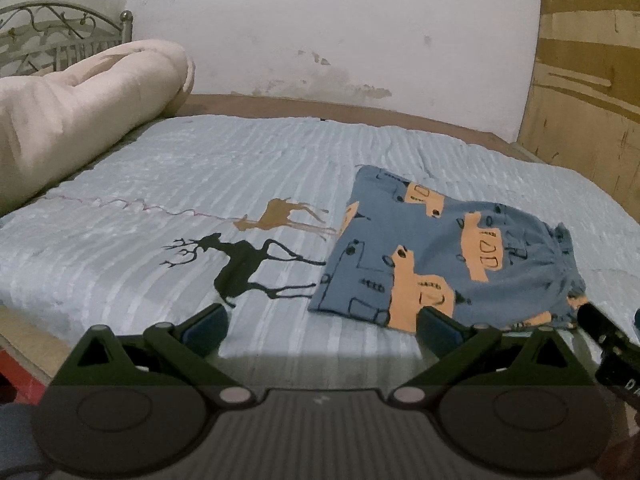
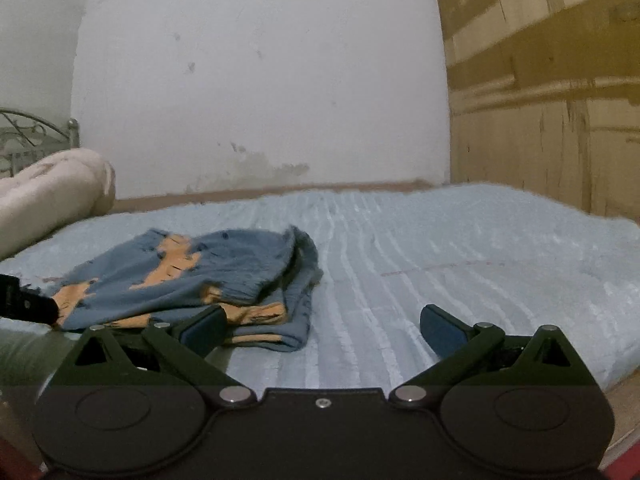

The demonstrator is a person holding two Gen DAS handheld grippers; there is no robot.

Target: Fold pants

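The blue pants [image 1: 448, 256] with orange car prints lie folded into a compact stack on the light blue bedspread [image 1: 200, 184]. In the left wrist view they sit right of centre. My left gripper [image 1: 322, 330] is open and empty, just before the stack's near edge. In the right wrist view the folded pants [image 2: 192, 280] lie to the left. My right gripper [image 2: 322, 330] is open and empty, its left finger just in front of the stack's near corner. The right gripper's body shows at the left view's right edge [image 1: 608, 344].
A rolled beige blanket [image 1: 72, 116] lies at the bed's left by a metal headboard [image 1: 60, 36]. A white wall [image 1: 320, 32] stands behind the bed. Wooden panelling [image 2: 552, 92] borders the right side. Deer prints [image 1: 248, 260] mark the bedspread.
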